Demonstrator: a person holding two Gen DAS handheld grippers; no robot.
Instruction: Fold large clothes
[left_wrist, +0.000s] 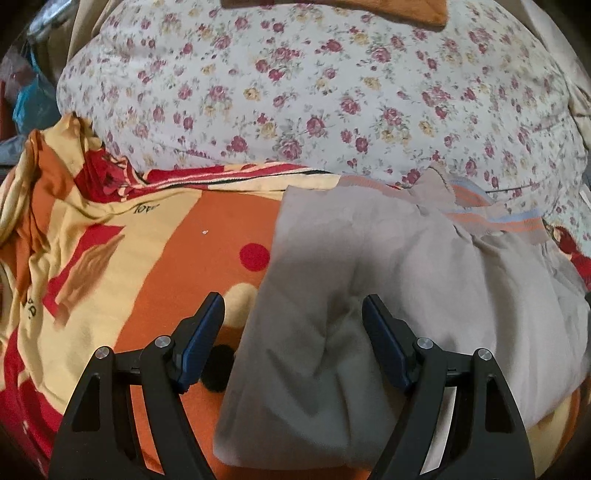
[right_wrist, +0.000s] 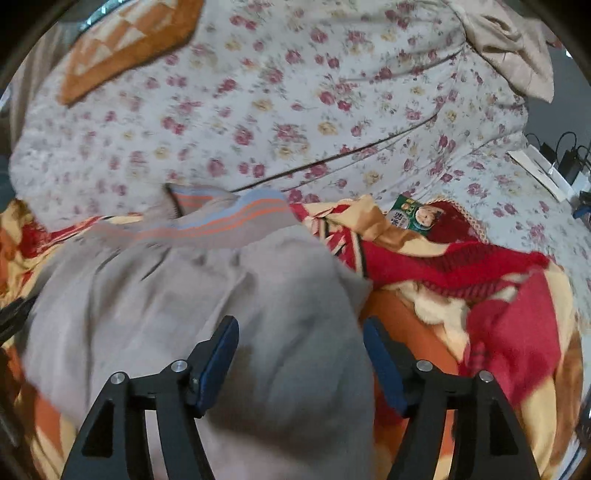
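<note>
A grey garment (left_wrist: 388, 280) with an orange and blue striped waistband (left_wrist: 491, 218) lies on an orange, yellow and red blanket (left_wrist: 155, 258). My left gripper (left_wrist: 293, 310) is open just above the garment's left edge, its jaws wide apart, with nothing between them. In the right wrist view the same garment (right_wrist: 207, 295) and its waistband (right_wrist: 229, 221) fill the left half. My right gripper (right_wrist: 301, 332) is open over the garment's right edge, holding nothing.
A flowered quilt (left_wrist: 314, 96) is heaped behind the garment. An orange checked cloth (right_wrist: 125, 48) lies on it. A small green packet (right_wrist: 412, 218) and red knitwear (right_wrist: 461, 266) lie to the right. Cables and chargers (right_wrist: 561, 158) stand at the far right.
</note>
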